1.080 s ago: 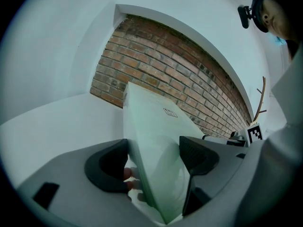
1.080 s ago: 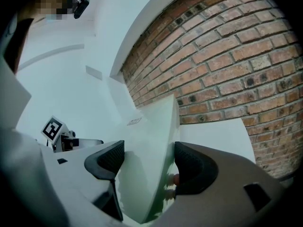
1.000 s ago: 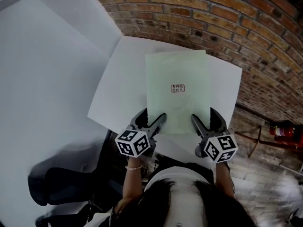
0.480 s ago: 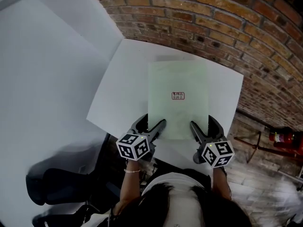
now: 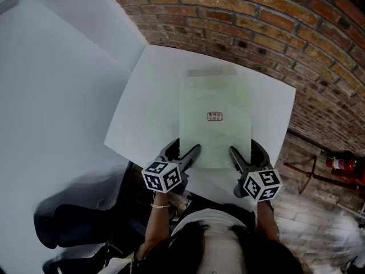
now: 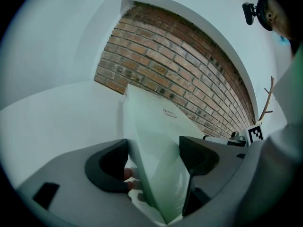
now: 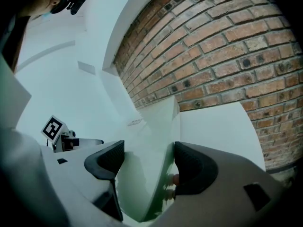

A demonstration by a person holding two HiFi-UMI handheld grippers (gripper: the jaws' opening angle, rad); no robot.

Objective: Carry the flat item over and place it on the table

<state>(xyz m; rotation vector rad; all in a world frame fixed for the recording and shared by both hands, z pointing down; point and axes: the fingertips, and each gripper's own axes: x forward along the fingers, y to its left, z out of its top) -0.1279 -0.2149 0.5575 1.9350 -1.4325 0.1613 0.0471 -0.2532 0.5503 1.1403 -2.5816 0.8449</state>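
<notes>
The left hand-held gripper (image 5: 182, 150) and the right hand-held gripper (image 5: 247, 151) each clamp the near edge of the pale green flat item (image 5: 215, 96). It lies out over the white worktop (image 5: 151, 96), its far end seemingly raised slightly.

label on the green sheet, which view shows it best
Head view: the label faces the camera on the pale green sheet. The left gripper view shows it small and slanted; the right gripper view, only a faint sliver.
</notes>
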